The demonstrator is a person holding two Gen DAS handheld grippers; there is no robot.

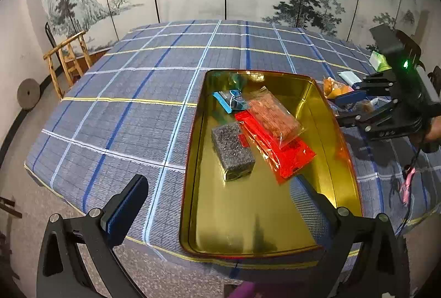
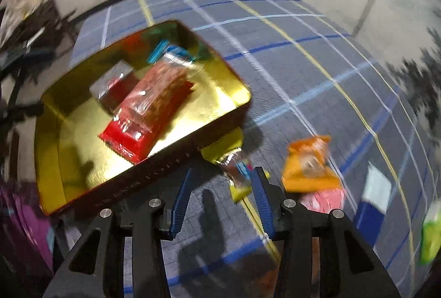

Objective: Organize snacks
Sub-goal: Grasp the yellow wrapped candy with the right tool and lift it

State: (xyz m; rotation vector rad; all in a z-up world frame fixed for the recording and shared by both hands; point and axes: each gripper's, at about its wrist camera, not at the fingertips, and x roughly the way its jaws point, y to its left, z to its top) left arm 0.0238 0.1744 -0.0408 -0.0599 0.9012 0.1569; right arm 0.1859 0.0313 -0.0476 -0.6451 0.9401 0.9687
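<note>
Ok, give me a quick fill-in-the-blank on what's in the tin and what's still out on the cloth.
1. The clear bag of reddish snacks lies on top of the ____ packet.
2. The grey block rests inside the ____ tin.
3. The orange packet lies on the checked cloth, ____ the tin.
4. Nothing is gripped between the fingers of the left gripper, so it is ____.

Missing words: red; gold; outside; open
</note>
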